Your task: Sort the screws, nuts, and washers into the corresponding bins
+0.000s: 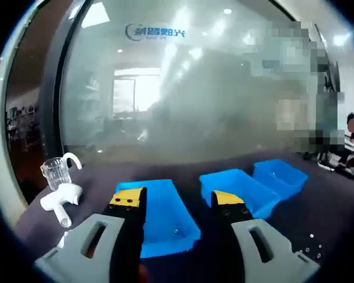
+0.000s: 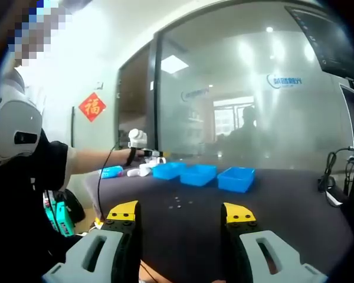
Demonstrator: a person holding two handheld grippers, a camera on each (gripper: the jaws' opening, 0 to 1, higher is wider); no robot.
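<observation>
Beside left claw (image 1: 177, 203): white fitting (image 1: 61, 200); right gripper view: fasteners (image 2: 178, 204) before bins (image 2: 197, 174).

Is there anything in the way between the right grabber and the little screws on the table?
Nothing visible. The right gripper hangs open over the dark table, and the small hardware pieces lie just ahead of its jaws on bare cloth. The three blue bins sit farther back, beyond the pieces, not between.

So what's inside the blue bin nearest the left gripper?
The nearest blue bin holds one or two tiny pale specks on its floor, too small to identify. The left gripper covers its near-left corner, so that part stays unseen.
</observation>
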